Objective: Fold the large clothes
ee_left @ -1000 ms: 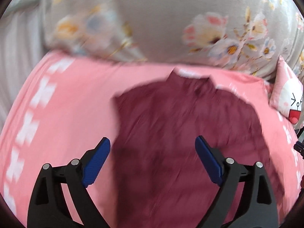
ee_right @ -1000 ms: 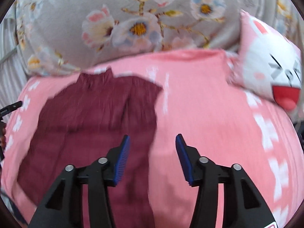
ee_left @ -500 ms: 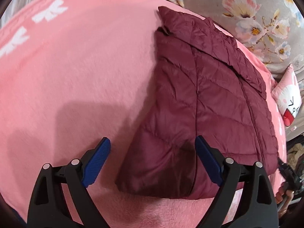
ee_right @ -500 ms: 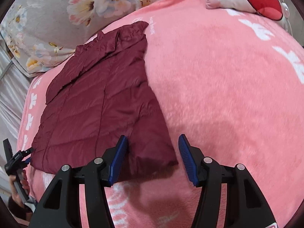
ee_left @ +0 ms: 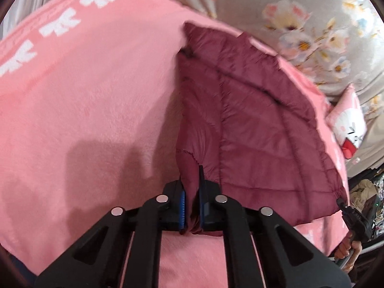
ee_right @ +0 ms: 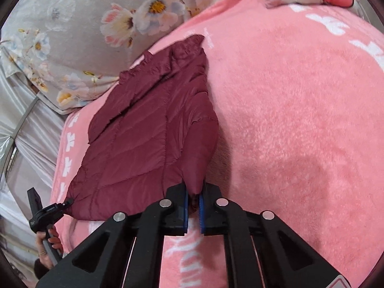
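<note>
Bed covered by a pink fleece blanket with white bow prints. Grey floral duvet bunched at the head end; a pink cartoon-rabbit pillow beside it. Maroon quilted puffer jacket lies flat on the blanket, collar toward the duvet. Left tongs clamped on the jacket's near left hem corner. Right tongs clamped on the near right hem corner; fabric bunches between the blue pads.
</note>
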`<state>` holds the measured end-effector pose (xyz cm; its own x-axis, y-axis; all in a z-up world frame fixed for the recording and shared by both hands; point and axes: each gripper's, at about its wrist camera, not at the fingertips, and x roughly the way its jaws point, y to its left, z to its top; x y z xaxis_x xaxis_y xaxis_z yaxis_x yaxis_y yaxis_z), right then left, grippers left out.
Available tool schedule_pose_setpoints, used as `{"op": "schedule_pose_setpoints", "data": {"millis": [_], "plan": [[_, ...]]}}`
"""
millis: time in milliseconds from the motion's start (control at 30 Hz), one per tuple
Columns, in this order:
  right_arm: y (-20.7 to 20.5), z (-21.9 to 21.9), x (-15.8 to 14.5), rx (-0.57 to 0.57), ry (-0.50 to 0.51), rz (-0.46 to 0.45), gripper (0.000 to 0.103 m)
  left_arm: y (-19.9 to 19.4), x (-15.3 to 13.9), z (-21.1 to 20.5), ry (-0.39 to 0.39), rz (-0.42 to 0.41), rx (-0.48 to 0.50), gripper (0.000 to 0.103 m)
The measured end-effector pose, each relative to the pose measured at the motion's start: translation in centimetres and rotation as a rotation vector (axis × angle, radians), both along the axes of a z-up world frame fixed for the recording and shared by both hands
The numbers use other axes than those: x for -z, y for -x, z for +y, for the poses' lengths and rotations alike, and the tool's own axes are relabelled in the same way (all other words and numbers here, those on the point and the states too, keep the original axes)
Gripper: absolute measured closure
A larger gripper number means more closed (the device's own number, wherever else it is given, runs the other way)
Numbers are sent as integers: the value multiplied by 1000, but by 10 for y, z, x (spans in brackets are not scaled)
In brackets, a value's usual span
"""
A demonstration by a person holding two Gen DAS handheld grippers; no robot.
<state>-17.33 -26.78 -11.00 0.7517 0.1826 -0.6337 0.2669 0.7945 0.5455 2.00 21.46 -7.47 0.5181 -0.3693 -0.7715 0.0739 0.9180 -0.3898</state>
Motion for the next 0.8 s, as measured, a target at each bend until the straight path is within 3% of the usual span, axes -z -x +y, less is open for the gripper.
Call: {"op": "schedule_pose_setpoints", "data": {"millis": [233,533,667,800], "plan": [[48,15,-56,-17,91,-122,98,61,-72,8,69,-167,8,98],[123,19,-148,27,170,-424,99,130,-161,39,158,-401,-65,98],[120,11,-176,55,142,-527,99,129,-192,39,147,-485,-69,98],[79,-1,-178,67,74,-509,99,89,-191,24,66,-459,-75,97]]}}
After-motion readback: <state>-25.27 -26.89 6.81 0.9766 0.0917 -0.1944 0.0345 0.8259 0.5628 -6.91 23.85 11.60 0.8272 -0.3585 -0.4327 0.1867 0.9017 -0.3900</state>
